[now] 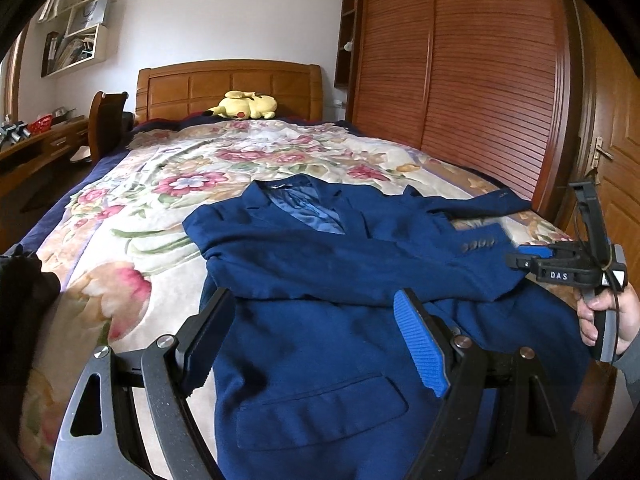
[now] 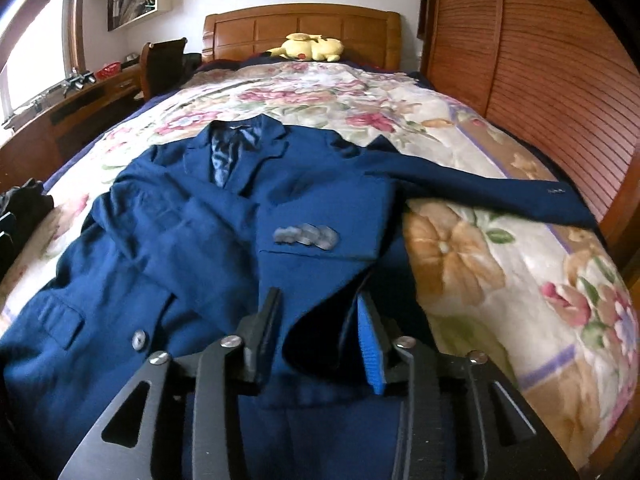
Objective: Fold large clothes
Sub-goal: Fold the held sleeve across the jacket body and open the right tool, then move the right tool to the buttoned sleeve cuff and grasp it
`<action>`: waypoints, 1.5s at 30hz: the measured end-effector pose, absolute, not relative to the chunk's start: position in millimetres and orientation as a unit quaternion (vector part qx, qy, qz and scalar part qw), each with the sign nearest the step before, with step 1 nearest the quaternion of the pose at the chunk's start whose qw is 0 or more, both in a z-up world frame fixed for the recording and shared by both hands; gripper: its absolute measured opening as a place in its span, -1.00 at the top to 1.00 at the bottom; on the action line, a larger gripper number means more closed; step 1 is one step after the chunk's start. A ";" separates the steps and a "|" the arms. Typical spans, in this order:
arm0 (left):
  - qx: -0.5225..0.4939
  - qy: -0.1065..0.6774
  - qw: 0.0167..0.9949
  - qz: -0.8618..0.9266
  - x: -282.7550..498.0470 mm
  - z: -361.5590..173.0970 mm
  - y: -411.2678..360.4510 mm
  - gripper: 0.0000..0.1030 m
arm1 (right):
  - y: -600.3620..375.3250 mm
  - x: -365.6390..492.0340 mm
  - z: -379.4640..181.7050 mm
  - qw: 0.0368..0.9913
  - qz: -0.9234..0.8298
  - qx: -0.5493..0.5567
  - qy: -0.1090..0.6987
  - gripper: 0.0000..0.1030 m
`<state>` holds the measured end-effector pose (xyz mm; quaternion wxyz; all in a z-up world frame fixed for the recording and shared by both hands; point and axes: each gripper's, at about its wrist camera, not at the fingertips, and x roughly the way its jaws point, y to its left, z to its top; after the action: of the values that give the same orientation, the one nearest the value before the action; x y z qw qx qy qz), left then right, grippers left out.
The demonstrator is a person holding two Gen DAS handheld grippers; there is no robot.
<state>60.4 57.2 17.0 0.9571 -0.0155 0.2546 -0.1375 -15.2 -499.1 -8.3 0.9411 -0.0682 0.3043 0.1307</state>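
A dark blue suit jacket lies front up on the floral bedspread. Its left sleeve is folded across the chest, cuff buttons showing. Its other sleeve stretches out to the right. My left gripper is open, its fingers spread over the jacket's lower front near a flap pocket. My right gripper is partly open, with jacket cloth lying between its fingers; a firm hold does not show. It also shows in the left wrist view, held by a hand over the folded cuff.
The bed has a wooden headboard with a yellow plush toy in front of it. A slatted wooden wardrobe stands along the right side. A desk and chair stand at the left. Dark clothing lies at the bed's left edge.
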 end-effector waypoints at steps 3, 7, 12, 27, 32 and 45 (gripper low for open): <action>-0.016 0.255 0.956 -0.143 60.9 16.7 51.9 -0.60 | -502.3 -24.4 -7.2 0.944 0.124 -0.076 0.296 -0.07; -0.013 0.257 0.955 -0.149 64.0 14.6 42.1 -0.60 | -510.8 -30.1 -7.1 0.946 0.125 -0.076 0.289 -0.38; -0.007 0.262 0.952 -0.156 70.6 10.1 28.5 -0.60 | -530.2 -19.2 -6.9 0.942 0.122 -0.081 0.302 -0.44; 0.010 0.280 0.946 -0.164 98.5 -4.2 -8.7 -0.60 | -643.7 53.9 14.3 0.955 0.027 -0.069 0.286 -0.44; 0.014 0.277 0.946 -0.171 102.6 -4.6 -21.7 -0.60 | -678.3 90.2 11.0 0.955 0.001 -0.044 0.292 -0.44; 0.031 0.290 0.939 -0.182 110.3 -12.0 -37.6 -0.60 | -754.0 181.1 11.8 0.943 -0.086 0.024 0.321 -0.44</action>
<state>110.3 -37.6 -12.0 0.9390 0.0314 0.2904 -0.1815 181.1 -754.0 11.8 0.9427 0.0236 0.3215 -0.0860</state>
